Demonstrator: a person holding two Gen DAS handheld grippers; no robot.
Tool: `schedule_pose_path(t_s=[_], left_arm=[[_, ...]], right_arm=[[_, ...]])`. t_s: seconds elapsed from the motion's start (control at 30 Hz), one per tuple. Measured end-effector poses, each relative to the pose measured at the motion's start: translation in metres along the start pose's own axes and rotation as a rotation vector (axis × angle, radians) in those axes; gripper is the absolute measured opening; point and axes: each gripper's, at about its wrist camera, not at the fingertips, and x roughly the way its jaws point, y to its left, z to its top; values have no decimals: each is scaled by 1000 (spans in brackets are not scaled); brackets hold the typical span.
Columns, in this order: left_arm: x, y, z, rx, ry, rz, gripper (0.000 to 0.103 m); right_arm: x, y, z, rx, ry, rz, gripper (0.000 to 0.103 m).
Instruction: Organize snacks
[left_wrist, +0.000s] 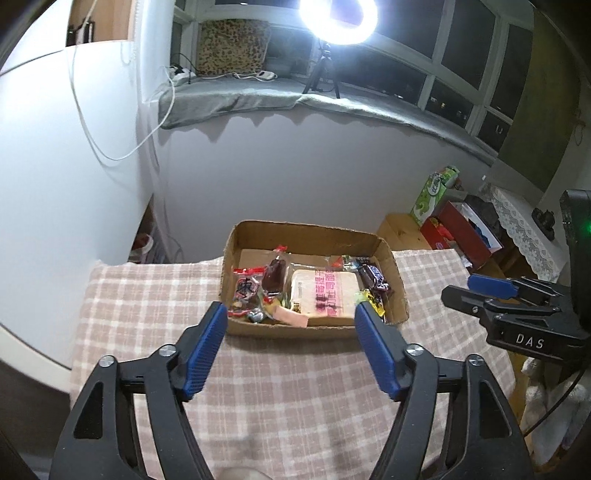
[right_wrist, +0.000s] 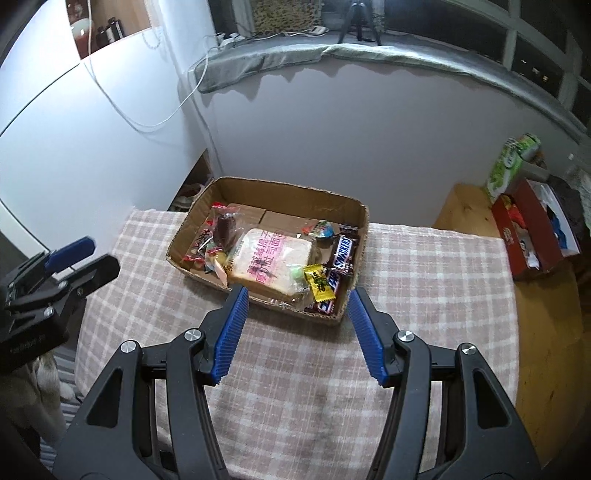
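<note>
The checked cloth (right_wrist: 424, 280) lies bare under both grippers; ahead of the jaws sits the cardboard tray (right_wrist: 288, 192), holding every snack in view. By my reading the sorting is done or nearly so, and the step in hand is to draw clear — lift straight and keep the fingers off the tray's near wall so nothing gets nudged.

The left gripper (left_wrist: 291, 314) has its jaws released, nothing between them. The right gripper (right_wrist: 297, 297) is likewise spread and empty.

In the tray, just beyond the right jaws, lies the bread pack (right_wrist: 269, 258), pale with pink print. Right of it the brown chocolate bars (right_wrist: 343, 251) and a yellow sweet (right_wrist: 319, 282); left, a dark bar in clear wrap (right_wrist: 225, 229).
</note>
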Motion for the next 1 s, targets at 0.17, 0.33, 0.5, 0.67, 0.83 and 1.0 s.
schedule_pose_path(t_s=[0.17,0.33,0.5,0.67,0.83,1.0], left_arm=[[-17,-4,-2,-11,-26,-8,72],[-29,-10,-3,-13,-38,-28,73],[-29,-14,-4,-15,-38,-26,73],[-28,-15,-5,-25,-36,-25,73],[-27,-14,-4,-34,-37,-20,73],[-27,-14,-4,-40,-35,-4,73]], right_arm=[[-18,0,-4,44,-18,-45,59],[-33,4,-10,43,-41,-82,59],[-36,7,-13,29,-36,-84,59],[-38,9,-14,12,-36,-87,59],[-39,10,-15,5,-31,-90,59],[-39,8,-17,4,-25,-92,59]])
